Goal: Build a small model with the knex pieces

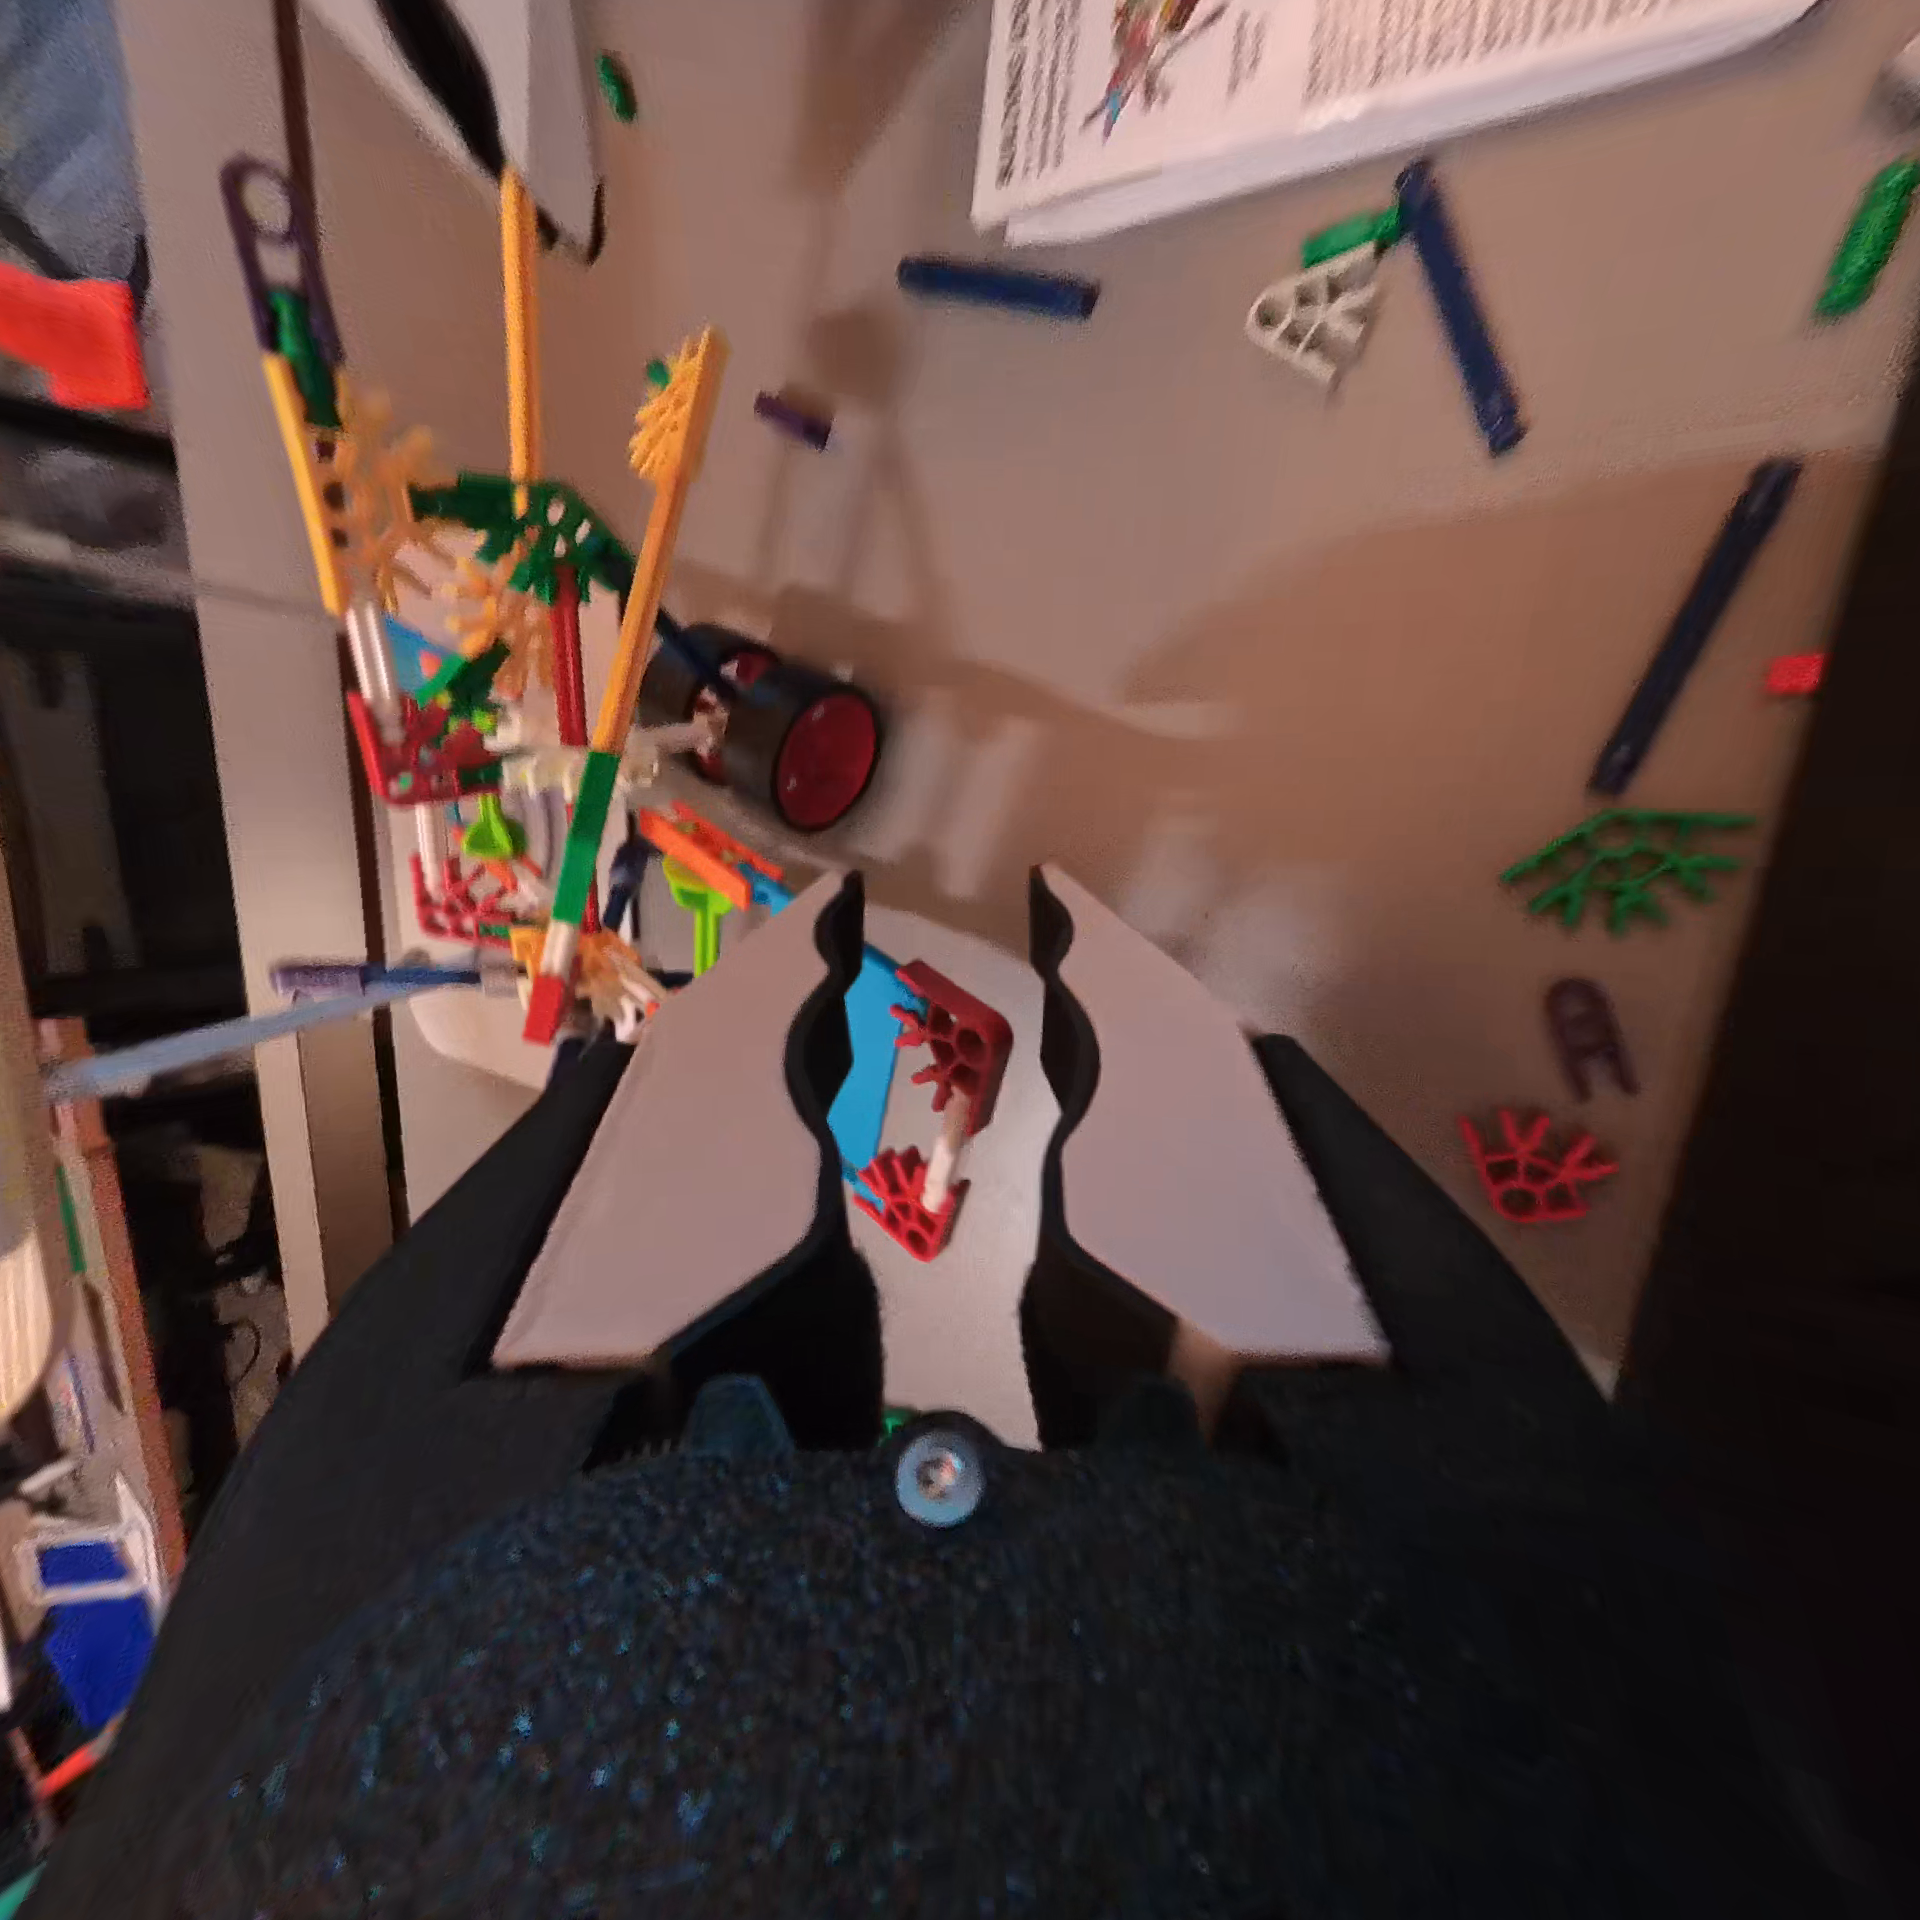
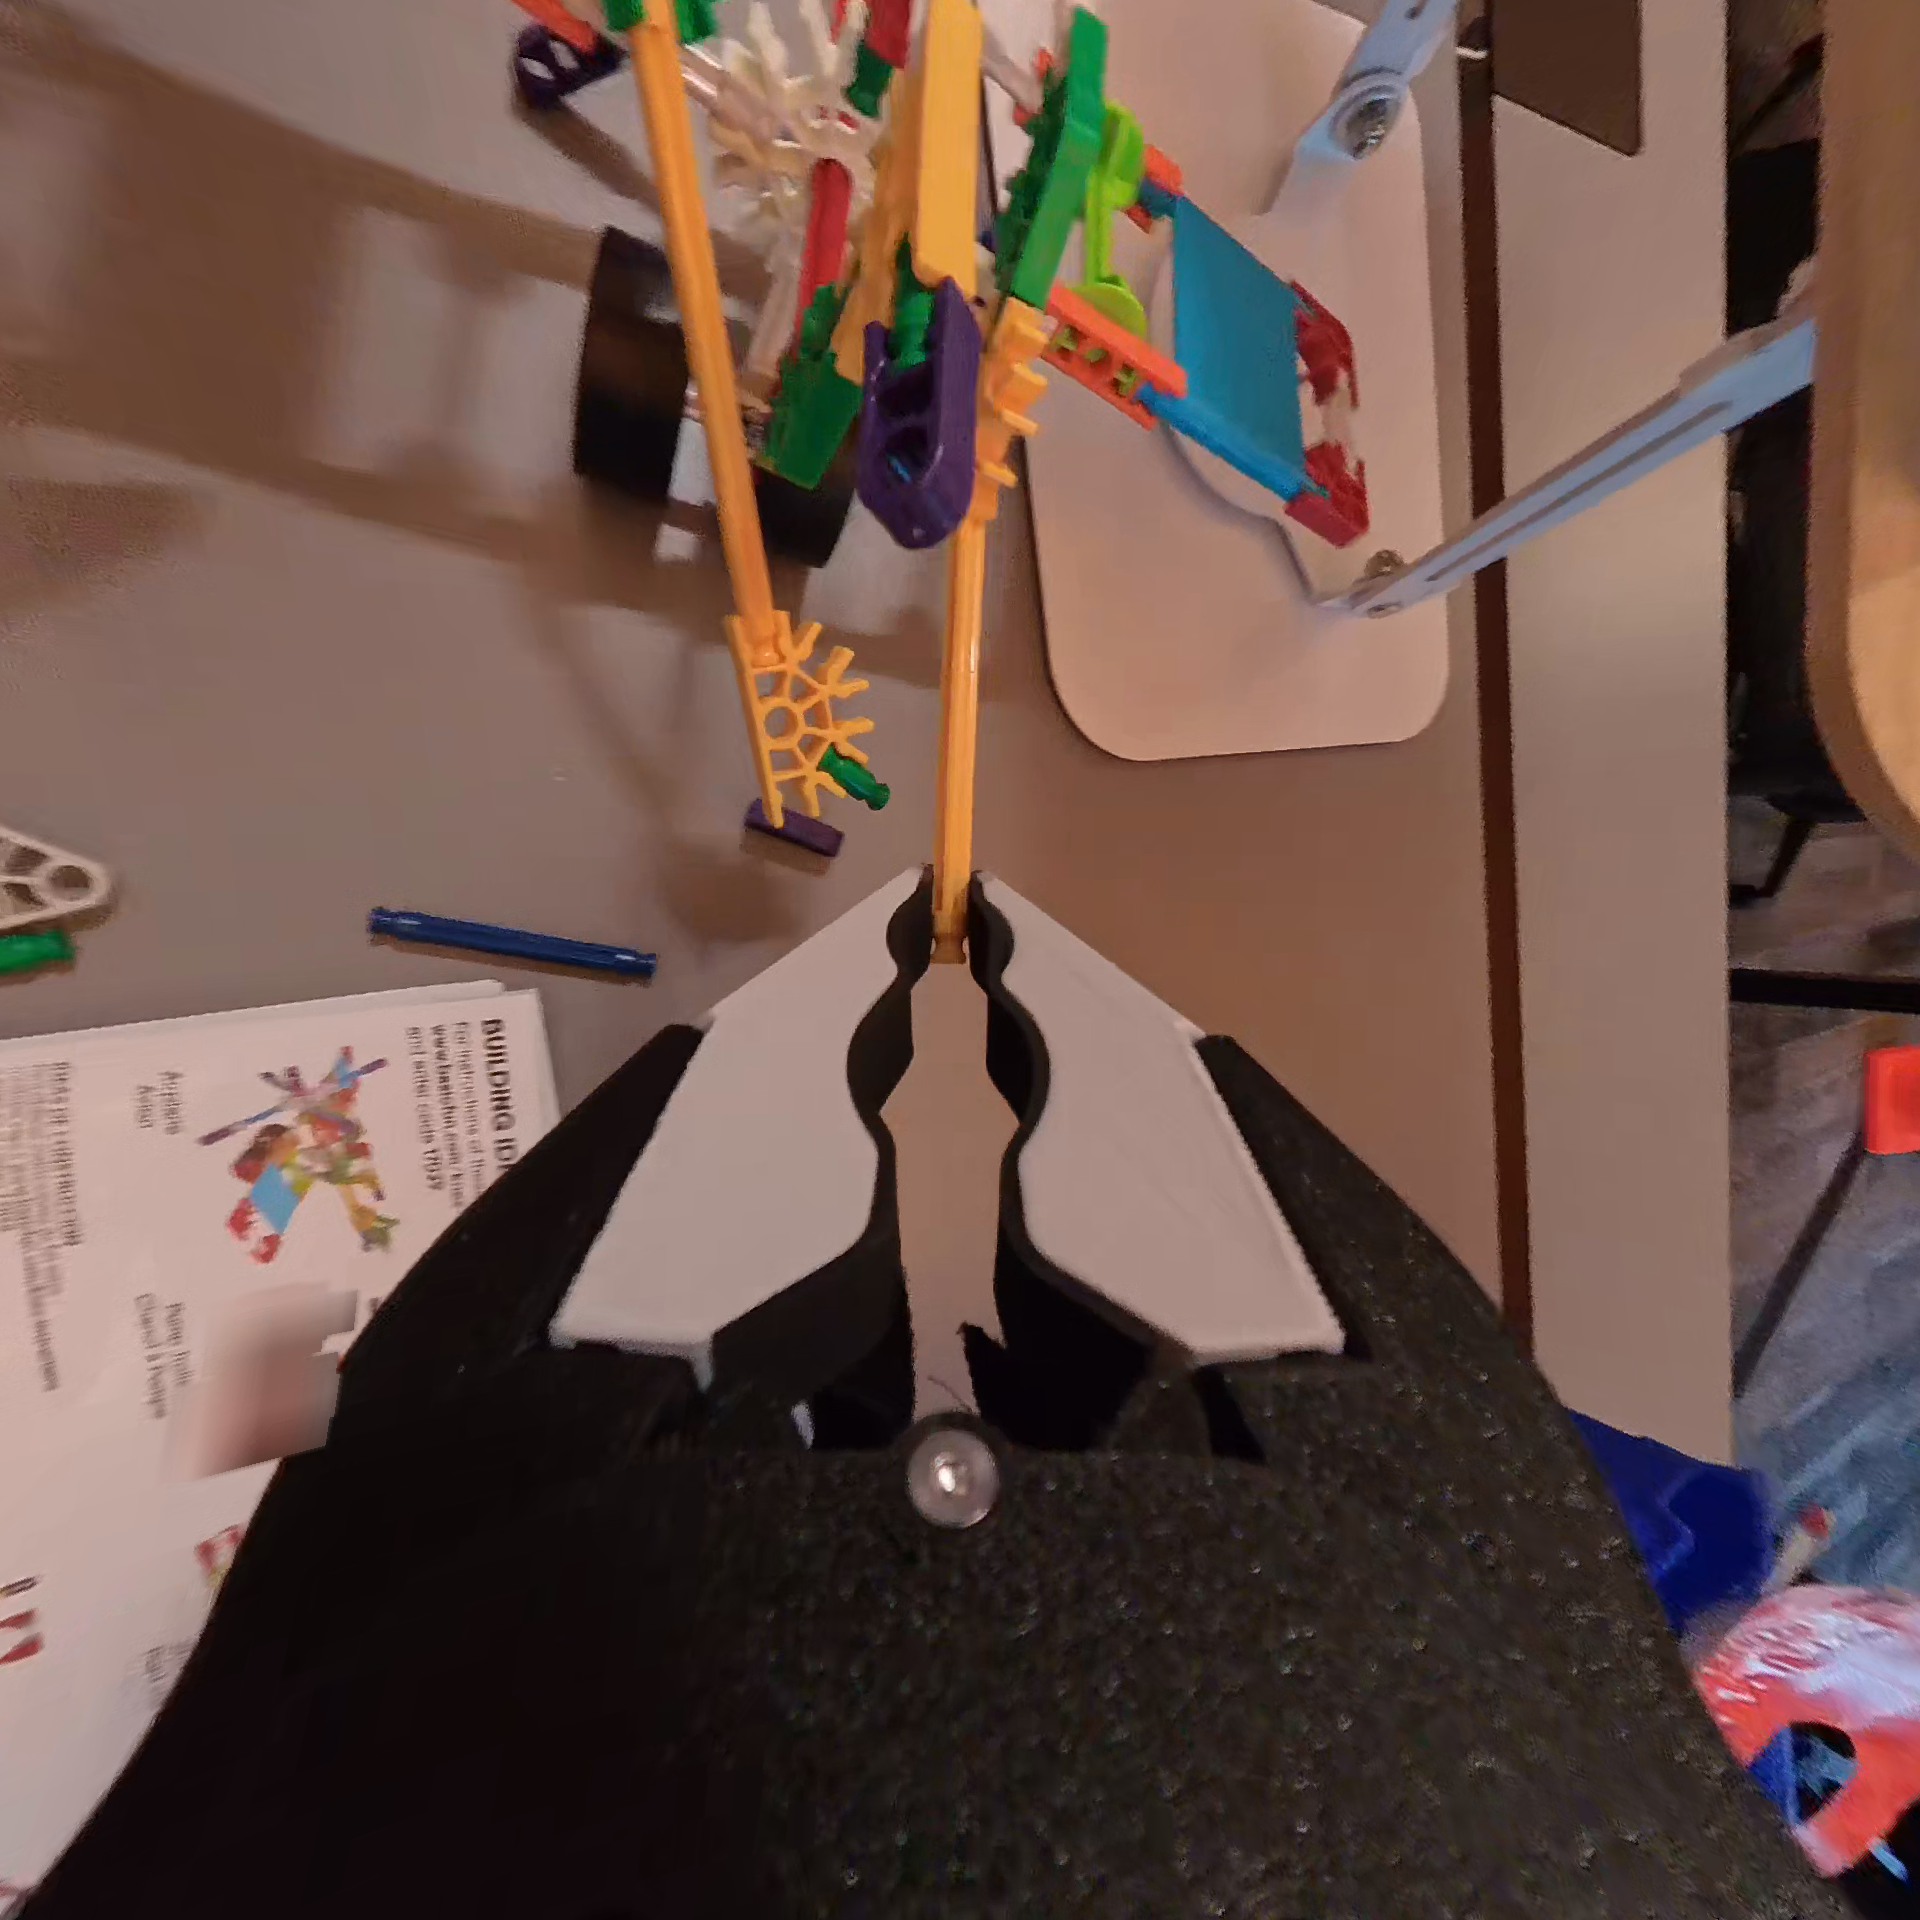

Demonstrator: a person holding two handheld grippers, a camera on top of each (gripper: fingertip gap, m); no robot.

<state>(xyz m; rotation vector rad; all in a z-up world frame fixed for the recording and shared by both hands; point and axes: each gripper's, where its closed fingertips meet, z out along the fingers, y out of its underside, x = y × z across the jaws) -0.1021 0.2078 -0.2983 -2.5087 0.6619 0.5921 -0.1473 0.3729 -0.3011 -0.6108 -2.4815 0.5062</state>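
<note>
Black textured hand-held gripper (image 2: 948, 914) bodies, white fingers (image 1: 717, 1132) — wavy black pads, silver screw (image 2: 951, 1481)

Printed text shows on the instruction booklet (image 2: 260, 1195).

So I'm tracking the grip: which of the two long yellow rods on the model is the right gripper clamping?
The right gripper clamps the bare-ended yellow rod. The other yellow rod, left of it, ends in a yellow connector and is ungripped.
</note>
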